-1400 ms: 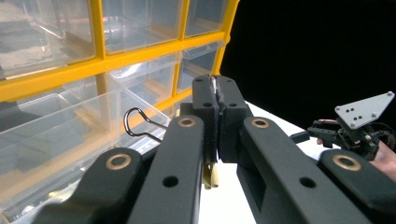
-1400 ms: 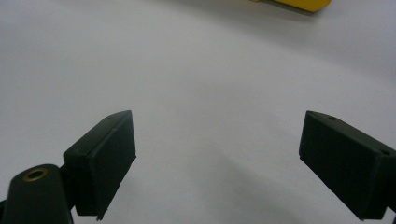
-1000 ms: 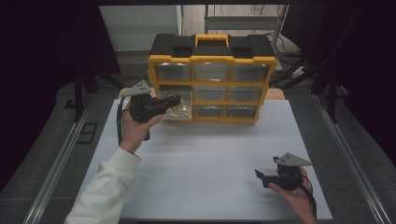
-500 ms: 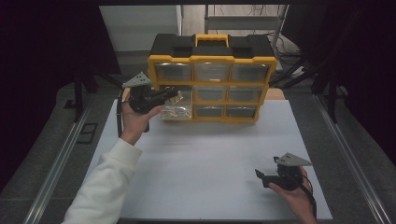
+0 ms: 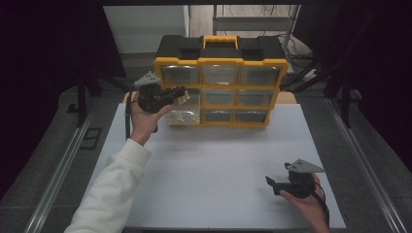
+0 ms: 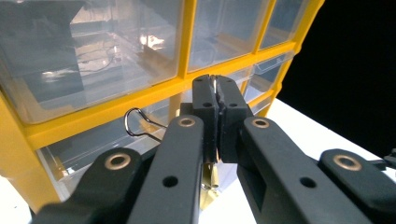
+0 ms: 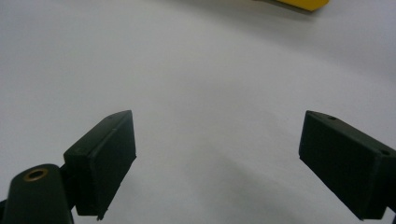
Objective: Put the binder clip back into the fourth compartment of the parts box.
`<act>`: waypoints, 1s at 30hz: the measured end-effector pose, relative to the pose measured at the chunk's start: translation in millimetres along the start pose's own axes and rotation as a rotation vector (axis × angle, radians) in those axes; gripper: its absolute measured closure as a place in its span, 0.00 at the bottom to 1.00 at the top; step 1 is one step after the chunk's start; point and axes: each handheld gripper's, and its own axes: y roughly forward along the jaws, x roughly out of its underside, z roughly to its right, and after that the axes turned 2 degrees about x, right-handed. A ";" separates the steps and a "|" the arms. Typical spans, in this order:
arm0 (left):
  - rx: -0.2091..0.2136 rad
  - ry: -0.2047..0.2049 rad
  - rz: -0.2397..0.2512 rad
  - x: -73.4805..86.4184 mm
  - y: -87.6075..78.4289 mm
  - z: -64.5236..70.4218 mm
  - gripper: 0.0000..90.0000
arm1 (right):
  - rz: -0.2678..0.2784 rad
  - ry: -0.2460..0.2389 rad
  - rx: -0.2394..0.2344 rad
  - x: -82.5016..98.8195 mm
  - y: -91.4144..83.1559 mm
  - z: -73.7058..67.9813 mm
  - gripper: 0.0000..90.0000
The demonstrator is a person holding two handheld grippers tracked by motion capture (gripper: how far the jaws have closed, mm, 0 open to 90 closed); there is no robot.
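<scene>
The left gripper (image 5: 180,92), jaws pressed together on a small brass-coloured binder clip (image 6: 211,176), is hovering at the yellow-framed organiser of clear plastic drawers (image 5: 221,63), by the open drawer (image 5: 183,114) at nine o'clock on its front. The clip is hanging from a thin pinch; I'd judge it could twist loose or snag the drawer lip. The left gripper view is showing its wire loop (image 6: 135,123), which the high view blurs. The right gripper (image 7: 217,163) is resting spread wide on the white table (image 5: 218,170) at five o'clock.

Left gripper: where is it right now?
In the high view the left gripper is at the left, raised in front of the yellow drawer organizer, its shut jaws at the large lower-left drawer. They pinch something small that I cannot identify.
</scene>
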 end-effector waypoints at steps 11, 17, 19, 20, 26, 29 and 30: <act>-0.058 0.019 -0.013 3.5 5.4 -2.3 0.53 | -0.002 -0.003 0.000 0.3 0.1 0.0 0.13; 0.011 0.014 -0.020 4.8 -3.7 5.9 0.30 | -0.003 -0.003 0.001 0.3 0.2 -0.2 0.13; 0.037 0.019 -0.034 6.4 -7.3 9.6 0.29 | -0.003 -0.003 0.001 0.3 0.1 -0.2 0.13; 0.053 0.019 -0.040 7.7 -9.0 11.8 0.28 | -0.003 -0.003 0.001 0.3 0.1 -0.2 0.13; 0.112 0.052 -0.041 20.6 -23.1 28.9 0.26 | -0.004 -0.002 0.001 0.2 0.2 -0.7 0.13; 0.133 0.062 -0.052 30.6 -28.5 34.9 0.27 | -0.004 -0.002 0.002 0.2 0.1 -0.6 0.13; 0.134 0.065 -0.054 32.3 -29.5 35.9 0.27 | -0.004 -0.003 0.001 0.2 0.1 -0.6 0.13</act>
